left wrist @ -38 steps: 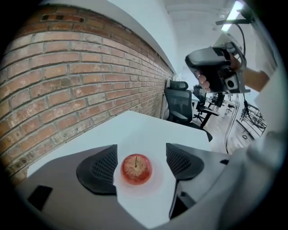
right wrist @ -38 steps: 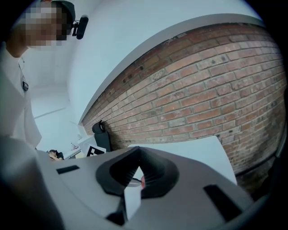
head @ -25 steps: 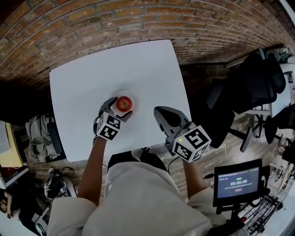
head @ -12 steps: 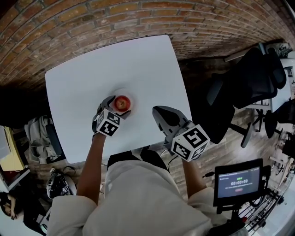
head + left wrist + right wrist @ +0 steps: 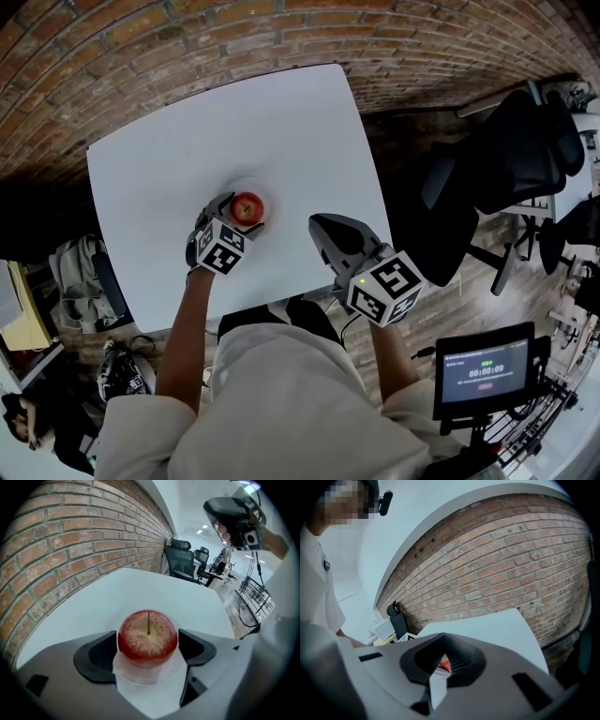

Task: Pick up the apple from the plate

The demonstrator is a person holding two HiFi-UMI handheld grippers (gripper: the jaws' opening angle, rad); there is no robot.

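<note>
Two grippers: both yours, over the white table (image 5: 187, 131).
Left gripper (image 5: 147, 645): your jaws stand wide, just been opening, flanking the apple without pressing it.
Apple (image 5: 247, 207): red, stem up, on the white plate (image 5: 246, 185).
Right gripper (image 5: 325, 228): jaws together, empty, right of the plate.

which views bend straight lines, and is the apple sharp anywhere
Head view: fisheye bows the brick wall and table edges, apple small but clear. Left gripper view: apple sharp, bricks curve, corners black. Right gripper view: wall arches, apple only a red sliver.
</note>
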